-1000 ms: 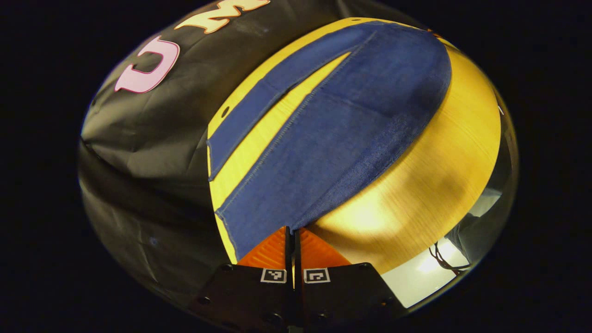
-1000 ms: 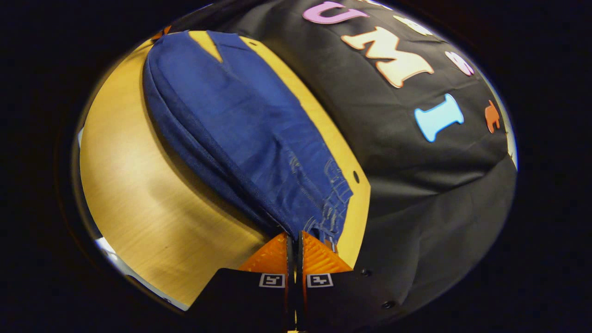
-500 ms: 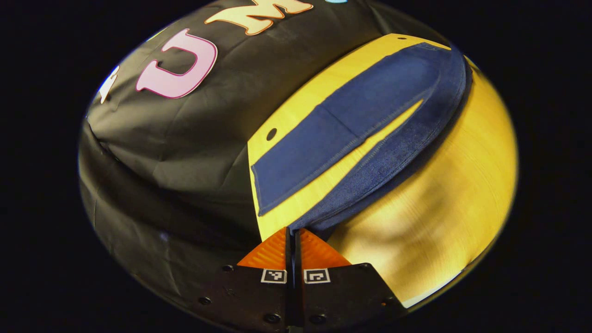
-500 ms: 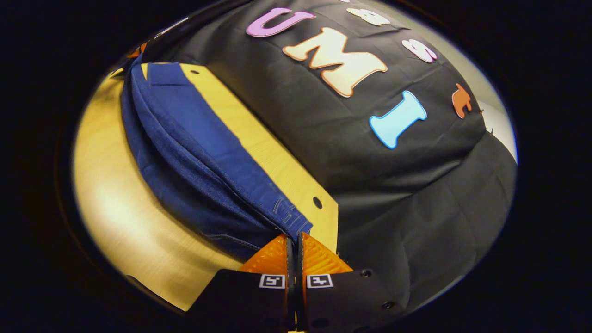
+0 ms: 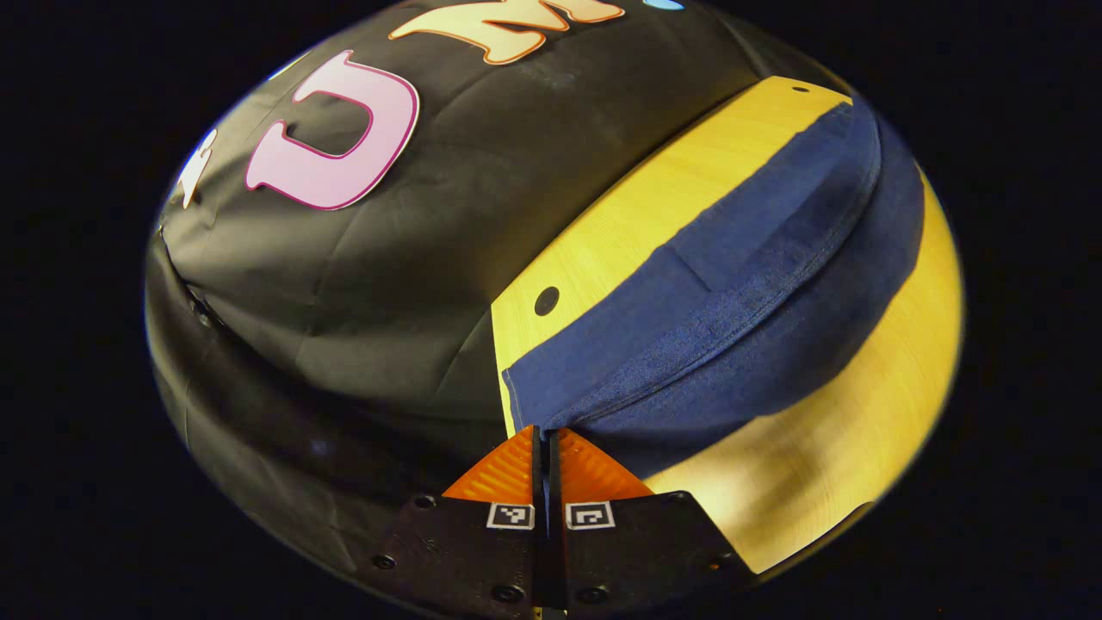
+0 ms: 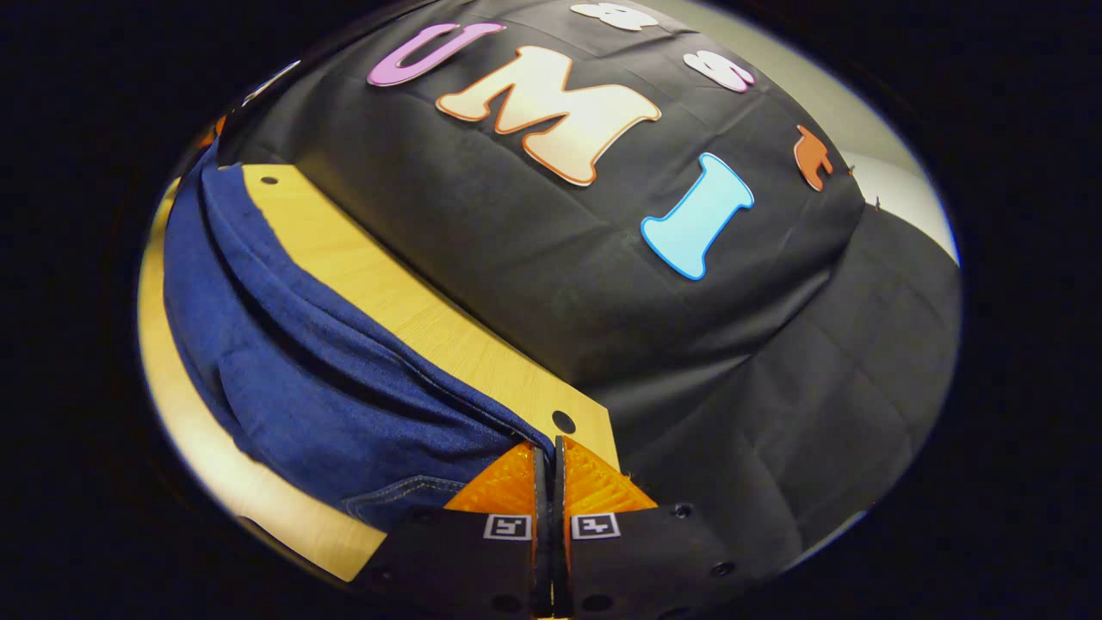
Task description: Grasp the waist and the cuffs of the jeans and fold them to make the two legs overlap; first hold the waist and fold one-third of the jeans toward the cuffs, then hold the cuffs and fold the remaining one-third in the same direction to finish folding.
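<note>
Dark blue jeans [image 5: 740, 284] lie along the far side of a wooden table [image 5: 826, 448]. In the left gripper view my left gripper [image 5: 544, 435] is shut on the cuff of the near leg, which is lifted and carried over the other leg. In the right gripper view my right gripper [image 6: 544, 446] is shut on the waist end of the jeans [image 6: 318, 405], whose cloth bulges up in a fold to the left of the fingers. The two legs lie nearly one over the other.
The black cloth wall [image 6: 689, 344] hangs right behind the table's far edge [image 6: 405, 301]. Small round holes [image 5: 546, 300] mark the table's corners. Bare wood [image 5: 861, 405] lies on the near side of the jeans.
Both grippers have carried the near leg and waist edge toward the wall. The strip of bare table between the two legs has closed, and the upper leg now covers the lower one.
</note>
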Demonstrator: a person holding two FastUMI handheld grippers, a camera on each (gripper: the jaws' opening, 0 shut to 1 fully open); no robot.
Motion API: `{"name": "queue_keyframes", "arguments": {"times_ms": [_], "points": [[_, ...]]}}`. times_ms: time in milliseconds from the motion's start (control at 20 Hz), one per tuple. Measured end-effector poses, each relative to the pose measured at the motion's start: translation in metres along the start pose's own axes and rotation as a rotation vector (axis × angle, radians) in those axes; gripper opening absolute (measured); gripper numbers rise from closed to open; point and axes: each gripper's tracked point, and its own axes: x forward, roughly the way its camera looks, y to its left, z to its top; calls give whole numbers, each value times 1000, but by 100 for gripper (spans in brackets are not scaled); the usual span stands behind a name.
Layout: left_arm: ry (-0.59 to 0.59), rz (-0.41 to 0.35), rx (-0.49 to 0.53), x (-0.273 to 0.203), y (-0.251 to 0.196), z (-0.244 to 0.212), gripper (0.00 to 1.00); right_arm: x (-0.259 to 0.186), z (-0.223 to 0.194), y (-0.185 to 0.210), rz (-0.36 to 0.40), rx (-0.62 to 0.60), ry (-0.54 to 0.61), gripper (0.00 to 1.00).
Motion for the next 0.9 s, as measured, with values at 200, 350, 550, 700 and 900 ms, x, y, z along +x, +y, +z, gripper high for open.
{"name": "queue_keyframes", "arguments": {"times_ms": [200,350,550,700,900], "points": [[13,16,-27,50,-4,24,0,53,-10,21,30,41,21,2],[14,28,-13,80,-15,37,0,86,-35,39,69,65,62,2],[28,32,-63,106,-28,38,0,109,-50,54,79,116,99,5],[-6,-5,-231,103,-39,39,4,97,-39,39,77,270,81,69],[-142,-2,-398,64,-23,67,93,85,-21,-12,-3,489,69,99]]}}
